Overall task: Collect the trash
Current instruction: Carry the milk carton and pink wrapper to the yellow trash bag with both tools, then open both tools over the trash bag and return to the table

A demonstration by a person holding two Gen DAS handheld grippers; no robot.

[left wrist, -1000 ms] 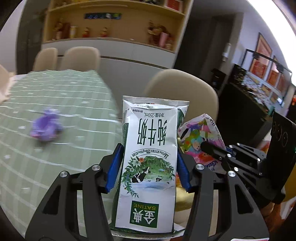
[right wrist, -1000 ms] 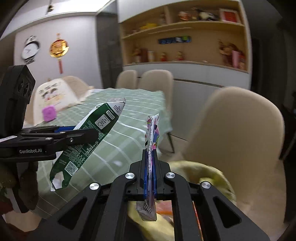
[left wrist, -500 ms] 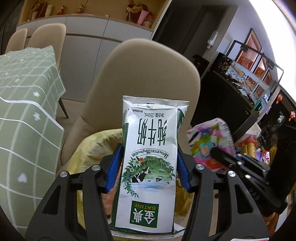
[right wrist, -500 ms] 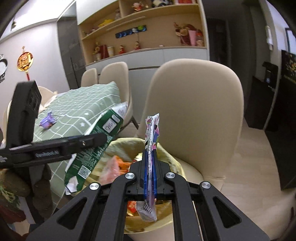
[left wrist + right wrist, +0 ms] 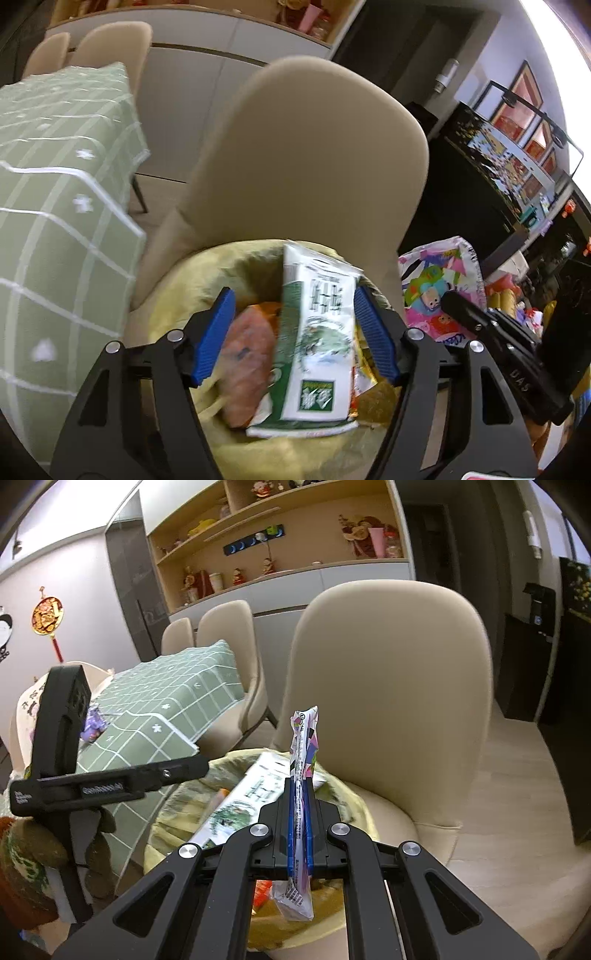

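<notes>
The left gripper (image 5: 291, 332) is opening its jaws, and the green-and-white milk carton (image 5: 317, 343) between them is tilted and blurred, with a clear gap at the left blue pad (image 5: 214, 332); whether the right pad still touches its edge cannot be told. The flattened carton's long axis runs away from the camera, its sealed end pointing towards the beige chair back (image 5: 306, 155) and its logo end nearest the wrist. It sits over the open mouth of a yellow-lined trash bin (image 5: 184, 280) on the chair seat, above an orange wrapper (image 5: 247, 354) already inside.

The right gripper (image 5: 301, 812) is closed tight on a colourful cartoon-print wrapper (image 5: 303, 738), held edge-on and upright, its long axis vertical, one end above the pads and the other hanging below over the bin.

The left wrist view alone shows that wrapper's printed face (image 5: 439, 280). The right wrist view alone shows the green checked tablecloth (image 5: 177, 698) with a purple crumpled piece (image 5: 94, 723) on it, and the carton (image 5: 236, 801) lying aslant across the bin's mouth.
</notes>
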